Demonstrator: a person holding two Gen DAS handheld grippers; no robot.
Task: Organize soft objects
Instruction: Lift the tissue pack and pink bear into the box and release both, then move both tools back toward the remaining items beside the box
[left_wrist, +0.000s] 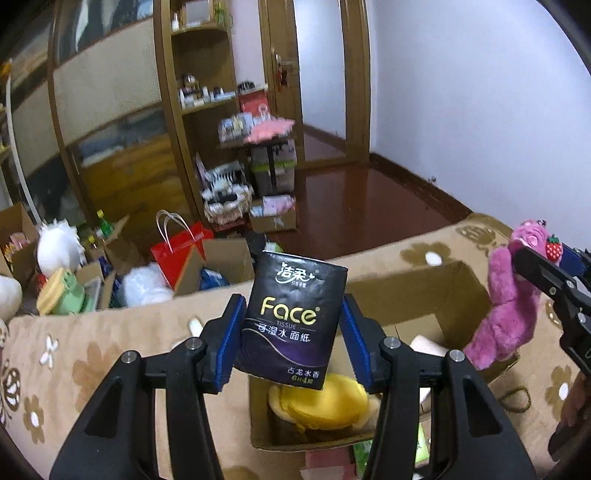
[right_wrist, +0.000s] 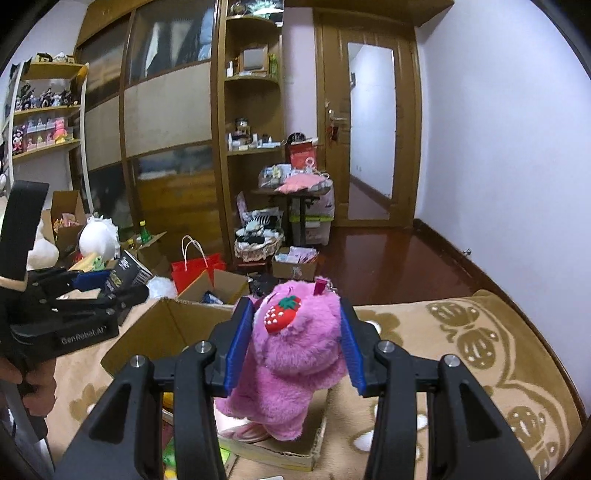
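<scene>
I'm over the bed (left_wrist: 110, 354), its tan flowered blanket carrying the open cardboard box (left_wrist: 424, 291). My right gripper (right_wrist: 295, 343) pinches the pink plush bear (right_wrist: 295, 343) upright above the box's right side. My left gripper (left_wrist: 291, 321) clamps the Face tissue pack (left_wrist: 291, 321), long axis up, directly over the box's opening with a yellow plush (left_wrist: 321, 402) below. The left hand looks nearer the drop, I think.

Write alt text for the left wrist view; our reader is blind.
The left gripper clamps a dark purple Face tissue pack above an open cardboard box holding a yellow plush toy; right gripper holds a pink plush bear.
</scene>
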